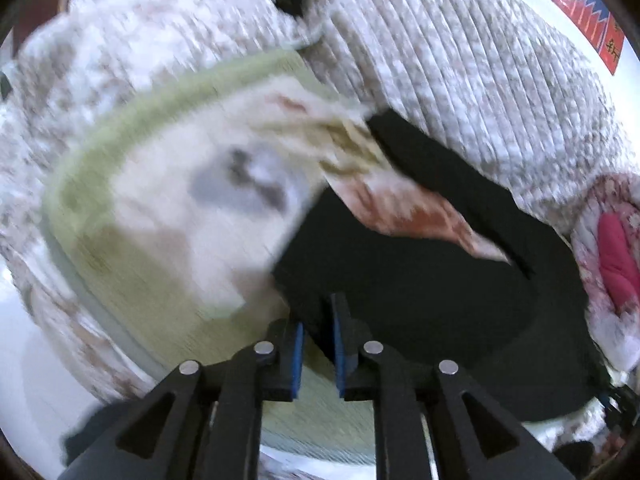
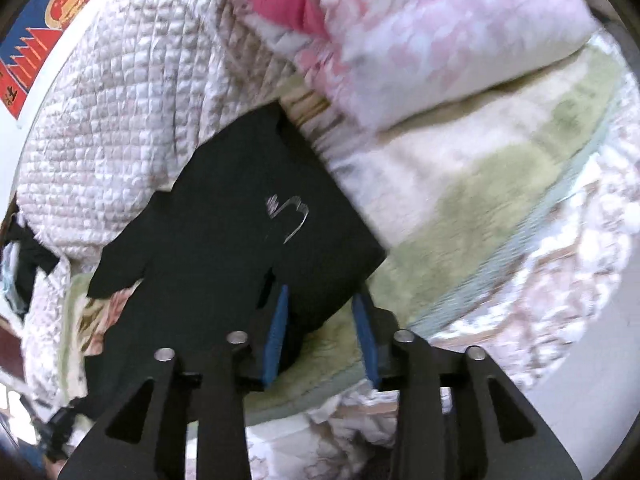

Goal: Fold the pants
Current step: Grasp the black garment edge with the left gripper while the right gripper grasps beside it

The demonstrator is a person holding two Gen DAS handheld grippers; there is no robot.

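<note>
One pair of black pants was recorded spread on a green-bordered blanket, beside a quilted cover. Left hand-held gripper and right hand-held gripper were spread at its edge, nothing pinched.

The left gripper has its 2 blue-padded fingers slightly apart, nothing visibly pinched between them. Just ahead lie the black pants, spread on a green-bordered blanket that is blurred. A quilted bedspread lies behind, a pink pillow at right.
</note>
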